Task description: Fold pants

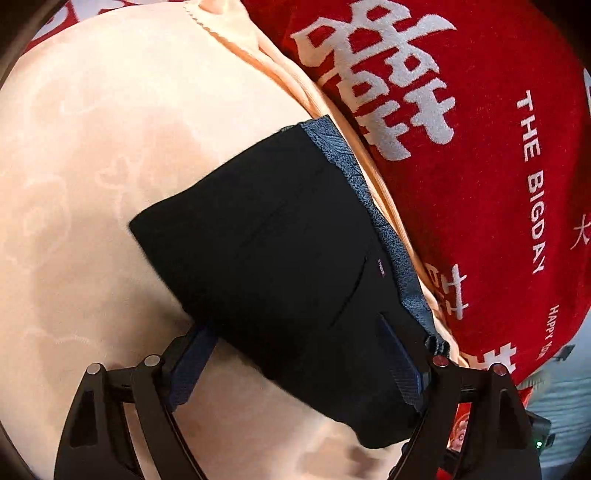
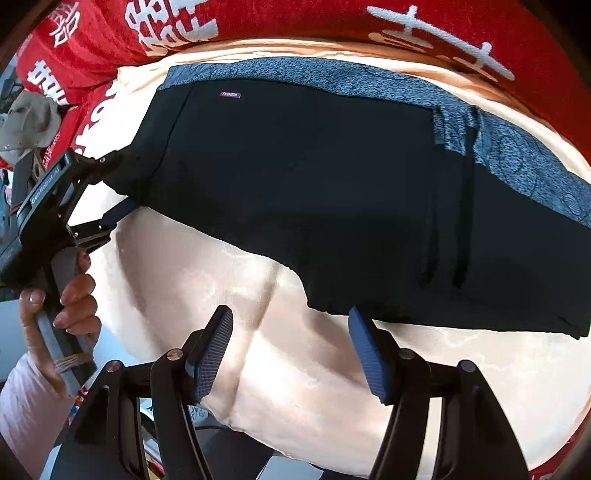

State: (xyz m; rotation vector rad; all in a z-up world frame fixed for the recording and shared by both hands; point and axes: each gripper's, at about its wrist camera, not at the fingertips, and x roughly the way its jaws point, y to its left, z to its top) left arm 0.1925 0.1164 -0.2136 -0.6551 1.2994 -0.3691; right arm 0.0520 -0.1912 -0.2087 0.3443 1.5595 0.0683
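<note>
The black pants (image 1: 280, 258) with a grey-blue patterned waistband (image 1: 373, 206) lie folded on a cream sheet (image 1: 92, 166). My left gripper (image 1: 295, 365) is wide open; the folded edge of the pants lies between its blue pads (image 1: 400, 365). In the right wrist view the pants (image 2: 332, 192) spread across the sheet, the waistband (image 2: 369, 79) along the far edge. My right gripper (image 2: 291, 354) is open and empty just short of the near hem. The left gripper (image 2: 110, 199) shows at the pants' left corner, held by a hand (image 2: 70, 302).
A red blanket (image 1: 461, 147) with white characters lies bunched beyond the waistband, also in the right wrist view (image 2: 258, 18). The cream sheet (image 2: 295, 387) ends at a near edge. A beige hat (image 2: 29, 122) sits far left.
</note>
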